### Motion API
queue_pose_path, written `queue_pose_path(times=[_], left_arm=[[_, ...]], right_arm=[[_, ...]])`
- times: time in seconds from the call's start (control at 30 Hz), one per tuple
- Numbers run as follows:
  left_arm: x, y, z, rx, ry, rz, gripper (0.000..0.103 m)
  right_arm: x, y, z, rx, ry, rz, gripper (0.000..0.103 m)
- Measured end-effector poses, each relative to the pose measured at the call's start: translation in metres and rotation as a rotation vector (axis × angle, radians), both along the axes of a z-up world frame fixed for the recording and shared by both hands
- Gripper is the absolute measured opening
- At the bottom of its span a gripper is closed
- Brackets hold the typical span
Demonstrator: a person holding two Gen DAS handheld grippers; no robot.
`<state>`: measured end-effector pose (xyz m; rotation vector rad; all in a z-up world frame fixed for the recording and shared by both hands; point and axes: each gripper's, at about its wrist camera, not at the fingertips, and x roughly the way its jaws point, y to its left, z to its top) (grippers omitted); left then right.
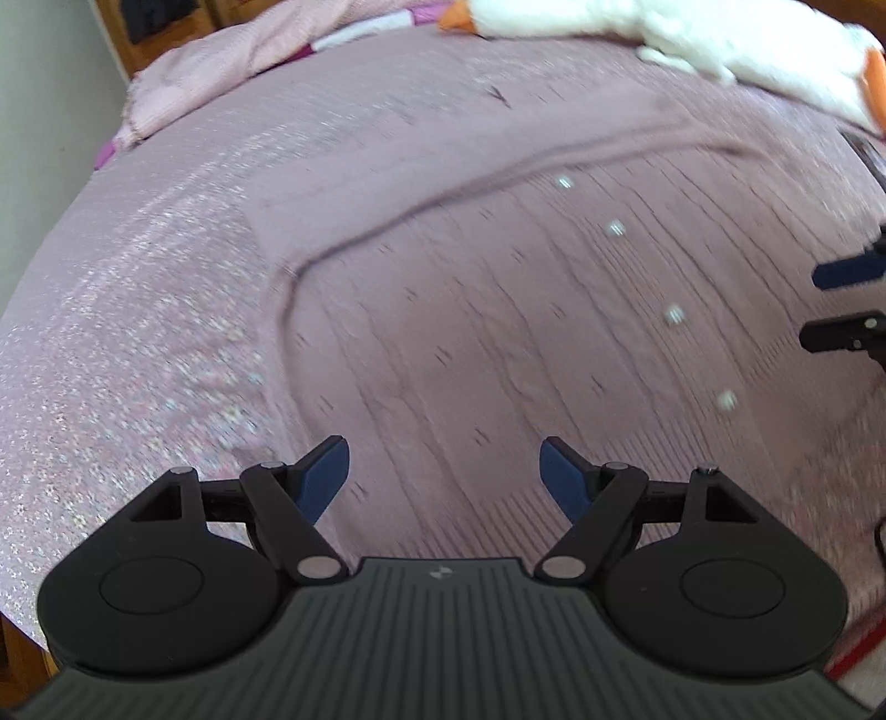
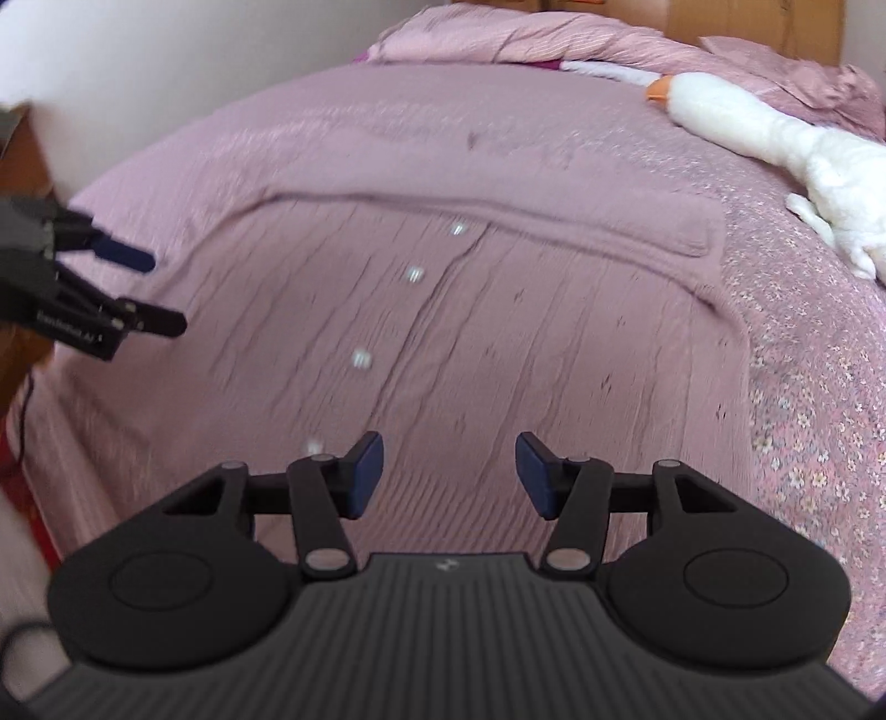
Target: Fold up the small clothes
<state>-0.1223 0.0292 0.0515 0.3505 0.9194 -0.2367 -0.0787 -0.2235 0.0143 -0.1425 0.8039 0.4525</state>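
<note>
A pink ribbed knit cardigan [image 1: 498, 310] with a row of small white buttons lies flat on the bed, sleeves folded across its top; it also shows in the right wrist view [image 2: 498, 343]. My left gripper [image 1: 444, 471] is open and empty, hovering over the cardigan's lower left part. My right gripper [image 2: 448, 471] is open and empty over the cardigan's lower middle. The right gripper also shows at the right edge of the left wrist view [image 1: 825, 304], and the left gripper at the left edge of the right wrist view [image 2: 160, 291]. Both views are blurred.
The bed has a pink flowered cover [image 1: 122, 332] [image 2: 819, 399]. A white plush goose [image 1: 720, 39] [image 2: 775, 144] lies at the far right. A rumpled pink quilt [image 2: 554, 33] lies by the wooden headboard. A wall [image 2: 166, 66] is at the left.
</note>
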Motion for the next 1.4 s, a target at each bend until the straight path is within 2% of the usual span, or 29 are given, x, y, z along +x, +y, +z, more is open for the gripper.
queue_pose_path(times=[0.13,0.27,0.43,0.53,0.63,0.77,0.93,1.17,1.27,1.33,1.37,1.4], left_arm=[[-0.014,-0.004,-0.007,-0.004,0.048,-0.032,0.083],[-0.030,-0.007,-0.009,-0.008,0.085,-0.086,0.088],[-0.044,-0.020,-0.020,0.064,0.107,-0.172,0.090],[-0.048,-0.028,-0.032,0.143,0.087,-0.194,0.090],[-0.045,-0.031,-0.038,0.176,0.065,-0.191,0.090],[-0.038,-0.031,-0.040,0.185,0.037,-0.175,0.090],[-0.035,-0.033,-0.042,0.199,-0.009,-0.171,0.090],[-0.027,-0.035,-0.050,0.163,-0.019,-0.165,0.088],[-0.024,-0.034,-0.051,0.126,-0.011,-0.161,0.078],[-0.023,-0.035,-0.050,0.094,-0.012,-0.164,0.051],[-0.024,-0.036,-0.049,0.085,-0.013,-0.167,0.044],[-0.024,-0.037,-0.048,0.076,-0.018,-0.169,0.032]], right_arm=[[-0.016,0.004,-0.005,-0.075,-0.001,0.070,0.058],[-0.034,0.008,-0.005,-0.145,-0.011,0.156,0.066],[-0.046,0.013,-0.009,-0.234,-0.020,0.219,0.067],[-0.046,0.017,-0.018,-0.302,-0.010,0.218,0.067],[-0.045,0.019,-0.022,-0.320,-0.024,0.206,0.067],[-0.041,0.022,-0.023,-0.348,-0.073,0.167,0.067],[-0.036,0.021,-0.025,-0.348,-0.075,0.158,0.067],[-0.034,0.019,-0.031,-0.331,-0.093,0.129,0.066],[-0.031,0.020,-0.036,-0.318,-0.096,0.104,0.062],[-0.032,0.021,-0.036,-0.300,-0.096,0.104,0.050],[-0.032,0.021,-0.035,-0.295,-0.098,0.108,0.039],[-0.033,0.022,-0.035,-0.292,-0.101,0.109,0.029]])
